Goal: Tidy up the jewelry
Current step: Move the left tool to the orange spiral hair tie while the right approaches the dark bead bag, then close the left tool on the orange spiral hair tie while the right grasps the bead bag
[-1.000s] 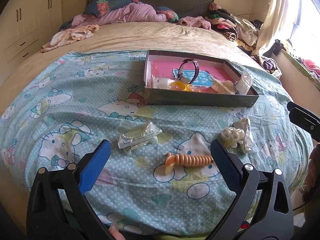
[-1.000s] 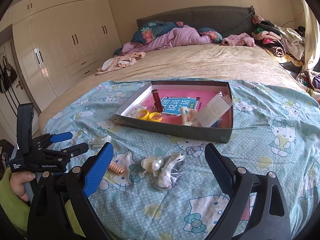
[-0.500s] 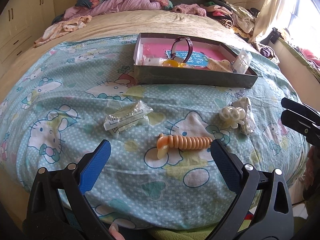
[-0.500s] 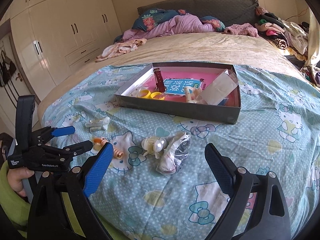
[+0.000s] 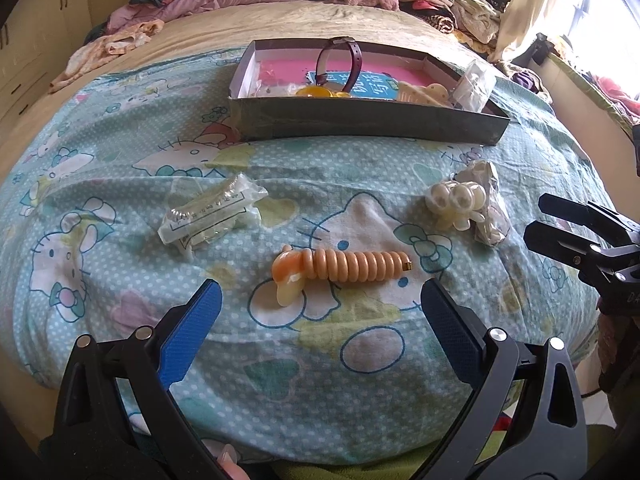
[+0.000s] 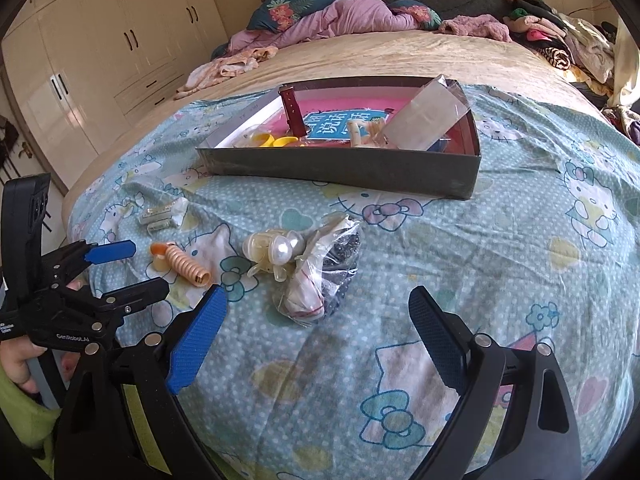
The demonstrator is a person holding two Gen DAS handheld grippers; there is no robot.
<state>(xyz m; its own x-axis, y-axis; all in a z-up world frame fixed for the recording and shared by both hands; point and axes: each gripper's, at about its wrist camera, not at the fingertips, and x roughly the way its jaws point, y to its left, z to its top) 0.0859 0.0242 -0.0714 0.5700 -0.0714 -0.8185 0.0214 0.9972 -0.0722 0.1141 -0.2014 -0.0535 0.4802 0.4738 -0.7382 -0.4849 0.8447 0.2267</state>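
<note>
An orange coiled hair tie (image 5: 340,270) (image 6: 182,260) lies on the Hello Kitty bedspread just ahead of my open, empty left gripper (image 5: 320,316) (image 6: 128,268). A pearl hair clip (image 5: 456,200) (image 6: 276,250) and a clear packet (image 6: 320,280) lie ahead of my open, empty right gripper (image 6: 316,328). Another clear packet with a small item (image 5: 212,216) (image 6: 162,214) lies to the left. The shallow grey box (image 5: 360,120) (image 6: 340,168) behind holds a maroon watch (image 5: 340,64), yellow rings and other small pieces.
Crumpled clothes and bedding (image 6: 340,16) are piled at the head of the bed and along its right side (image 5: 460,12). A wardrobe (image 6: 100,48) stands to the left. The bed's front edge is just under both grippers.
Both grippers have moved forward and lower toward the bedspread. The hair tie now lies closer to the left gripper, the pearl clip and packet closer to the right. Nothing was picked up.
</note>
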